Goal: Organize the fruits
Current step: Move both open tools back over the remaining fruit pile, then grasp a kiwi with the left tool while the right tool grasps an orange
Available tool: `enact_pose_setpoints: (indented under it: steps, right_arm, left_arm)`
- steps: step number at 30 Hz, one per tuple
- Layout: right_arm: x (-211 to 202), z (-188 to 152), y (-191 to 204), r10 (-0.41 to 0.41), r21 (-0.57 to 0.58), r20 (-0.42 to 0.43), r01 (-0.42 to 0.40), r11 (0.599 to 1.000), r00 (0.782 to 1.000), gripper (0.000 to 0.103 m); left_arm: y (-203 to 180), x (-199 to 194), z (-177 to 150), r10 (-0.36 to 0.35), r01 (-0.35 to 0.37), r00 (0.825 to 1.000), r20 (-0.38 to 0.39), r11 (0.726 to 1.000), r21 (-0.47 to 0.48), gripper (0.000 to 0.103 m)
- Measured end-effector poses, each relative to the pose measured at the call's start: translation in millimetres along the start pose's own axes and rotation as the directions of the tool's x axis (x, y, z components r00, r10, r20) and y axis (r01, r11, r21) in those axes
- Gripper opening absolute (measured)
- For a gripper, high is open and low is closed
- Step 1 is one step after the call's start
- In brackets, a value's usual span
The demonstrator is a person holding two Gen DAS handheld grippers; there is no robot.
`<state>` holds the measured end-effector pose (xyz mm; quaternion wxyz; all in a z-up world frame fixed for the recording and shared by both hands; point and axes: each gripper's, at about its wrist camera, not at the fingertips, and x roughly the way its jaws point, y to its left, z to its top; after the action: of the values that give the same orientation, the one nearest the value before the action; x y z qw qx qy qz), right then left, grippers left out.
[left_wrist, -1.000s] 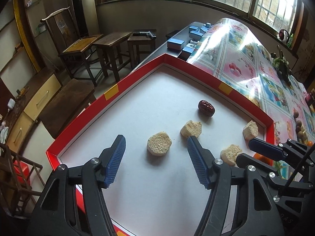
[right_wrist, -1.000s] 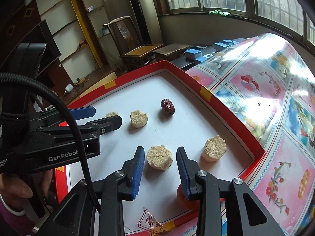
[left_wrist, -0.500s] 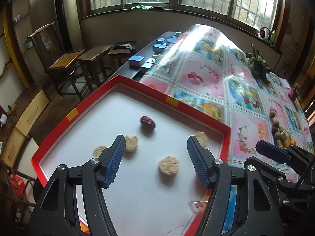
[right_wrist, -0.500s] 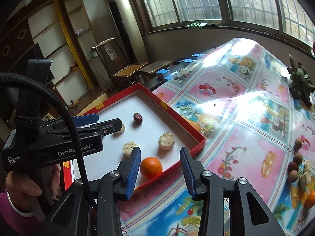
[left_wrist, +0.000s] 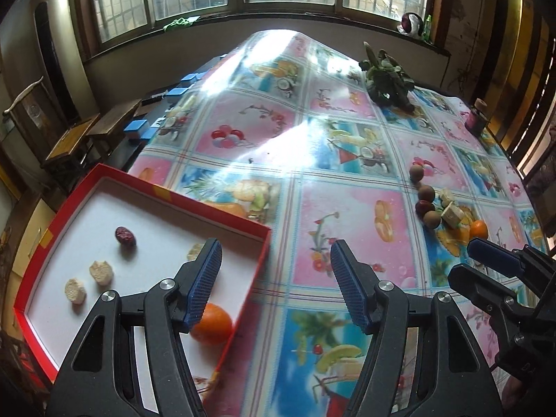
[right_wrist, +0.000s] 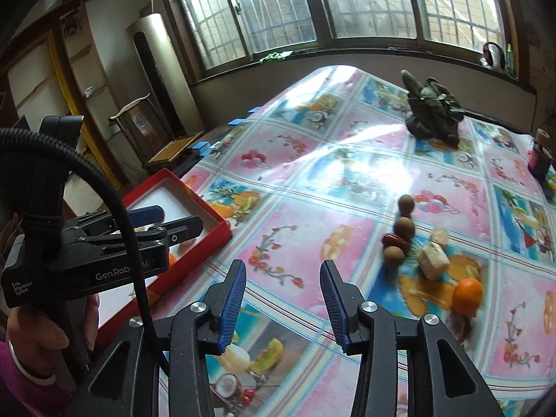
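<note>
A red-rimmed white tray lies at the table's left; it also shows in the right wrist view. In it are a dark red date, pale round slices, and an orange at the near corner. My left gripper is open and empty above the tray's right edge. My right gripper is open and empty above the tablecloth. To its right lie brown longans, a red date, pale chunks and an orange.
The table wears a glossy fruit-print cloth. A dark leafy bundle lies at the far side, a small dark jar at the far right. Blue boxes and wooden chairs stand beyond the table's left edge.
Both grippers have pulled back and swung right, away from the tray toward the loose fruit. An orange now lies in the tray's near corner. Both stay open.
</note>
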<state>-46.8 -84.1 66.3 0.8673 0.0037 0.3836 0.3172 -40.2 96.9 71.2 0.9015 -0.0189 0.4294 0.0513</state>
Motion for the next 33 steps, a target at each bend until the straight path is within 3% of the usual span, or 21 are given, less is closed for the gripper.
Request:
enact_pose_setpoints:
  steps: [13,29,31,33]
  right_arm:
    - [-31,-27,-89,-0.164,0.156,-0.013,0.164,0.974,0.986,0.045]
    - [9,-20,-128,-0.256,0.166,-0.088,0.268,0.949,0.963,0.045]
    - [17,-23,-132,-0.273,0.165,-0.125,0.292,0.942,0.954,0.035]
    - [14,-25,-133,-0.292,0.164,-0.113,0.307,0.937,0.950,0.032]
  left_arm:
    - [-72,34,5,-0.135,0.143,0.988,-0.080,0.985,0.092,0.066]
    - [-114,63,18,-0.196,0.215,0.972,-0.130,0.966,0.147,0.066]
    - [-120,67,20,-0.206,0.225,0.970,-0.133,0.962,0.156,0.066]
    - [-125,72,21,-0.204,0.225,0.970,-0.136,0.960,0.165,0.066]
